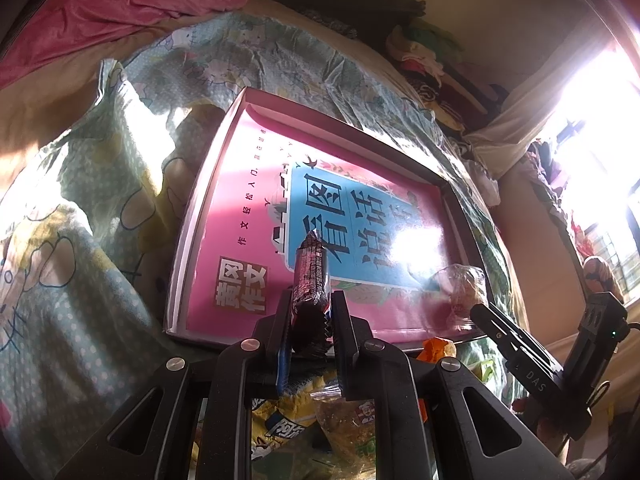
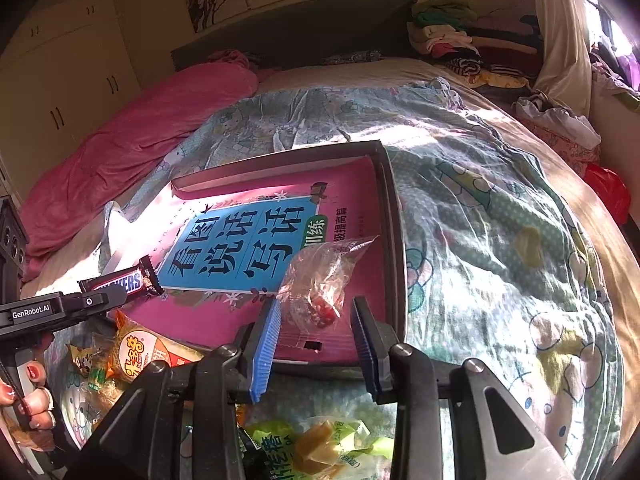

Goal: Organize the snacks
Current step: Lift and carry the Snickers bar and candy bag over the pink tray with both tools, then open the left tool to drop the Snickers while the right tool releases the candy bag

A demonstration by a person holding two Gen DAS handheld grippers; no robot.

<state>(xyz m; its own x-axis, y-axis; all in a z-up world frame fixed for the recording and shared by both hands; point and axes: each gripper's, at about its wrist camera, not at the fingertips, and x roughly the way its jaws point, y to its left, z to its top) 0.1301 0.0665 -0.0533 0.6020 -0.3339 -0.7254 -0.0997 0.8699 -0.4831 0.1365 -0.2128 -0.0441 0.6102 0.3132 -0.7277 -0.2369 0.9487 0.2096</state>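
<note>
My left gripper is shut on a dark Snickers bar, which stands upright over the near edge of a shallow box lined with a pink and blue book cover. The right wrist view has this bar at the left, above the box's near left corner. My right gripper is open, its blue pads apart. A clear plastic snack bag with something red inside lies on the cover by the box's right rim, just ahead of the pads and loose. That bag shows beside the right gripper.
The box rests on a patterned quilt on a bed. Loose snack packets lie in front of it: an orange one, a green one, a yellow one. A pink blanket lies far left, piled clothes far right.
</note>
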